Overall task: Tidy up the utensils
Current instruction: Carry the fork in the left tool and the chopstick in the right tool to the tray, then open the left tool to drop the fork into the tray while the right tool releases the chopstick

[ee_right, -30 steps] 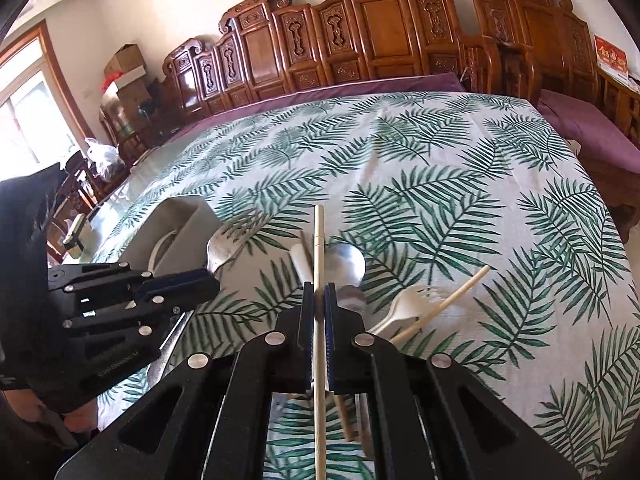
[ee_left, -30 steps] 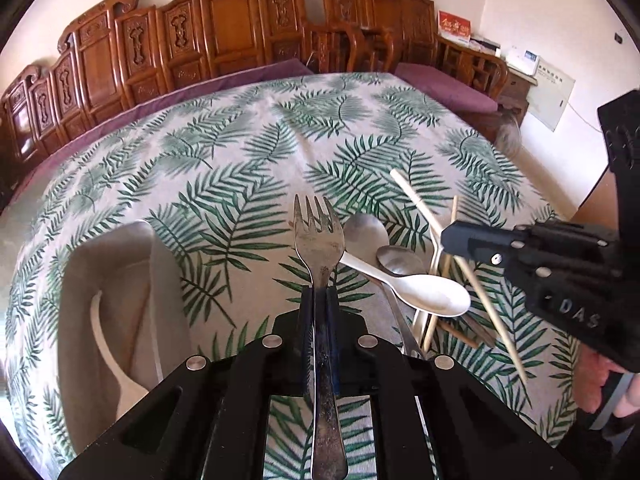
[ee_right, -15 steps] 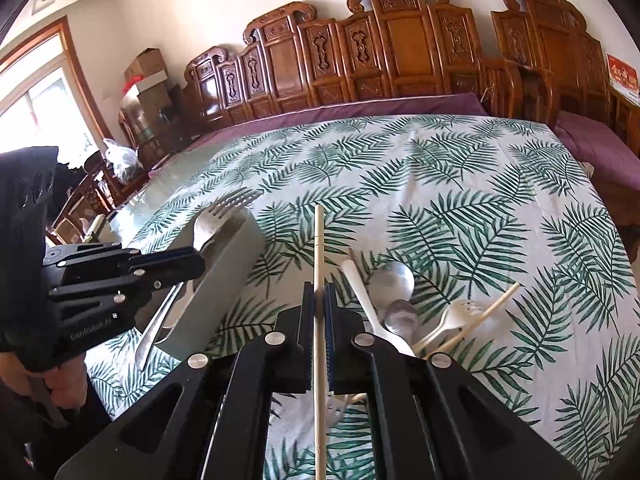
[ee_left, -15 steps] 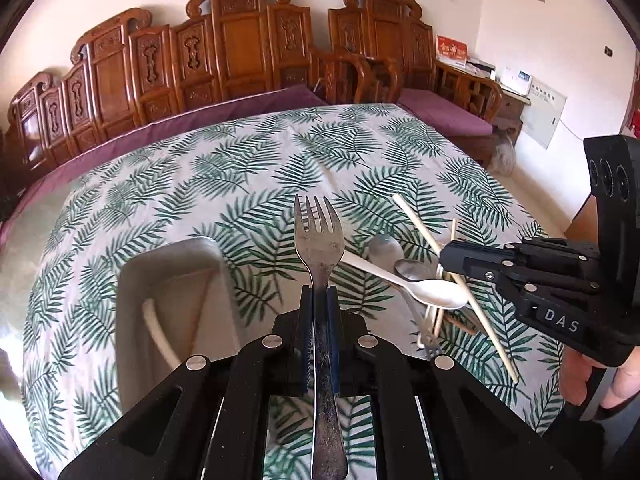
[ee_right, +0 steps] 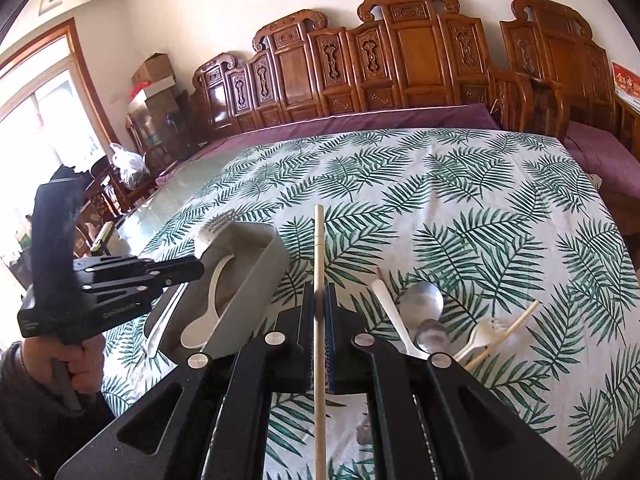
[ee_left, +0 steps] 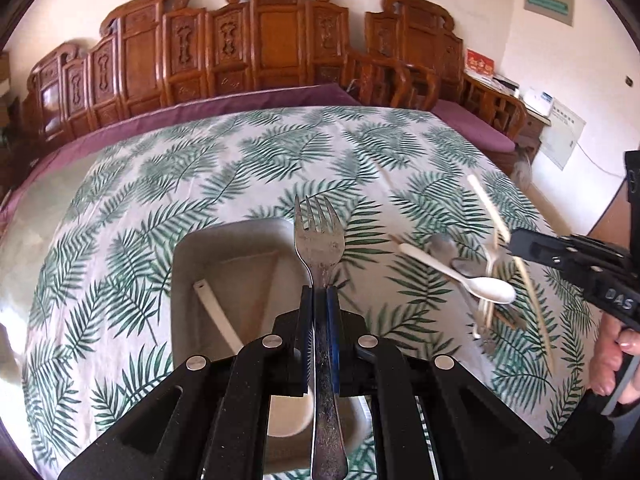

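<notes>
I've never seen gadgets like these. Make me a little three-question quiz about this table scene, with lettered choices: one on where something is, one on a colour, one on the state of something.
1. Where does the white spoon with its bowl nearest the camera lie?
A. inside the grey tray
B. on the purple cushion
C. on a chair

2. What colour are the leaves printed on the tablecloth?
A. red
B. green
C. yellow

3. What is the left gripper doing?
A. standing wide open, empty
B. clamped on a metal fork
C. clamped on a cup

Answers:
1. A: in the right wrist view the white spoon rests within the walls of the grey tray.
2. B: the tablecloth shows green fern leaves on white.
3. B: the left gripper has its jaws shut on the handle of the metal fork, tines pointing forward.
</notes>
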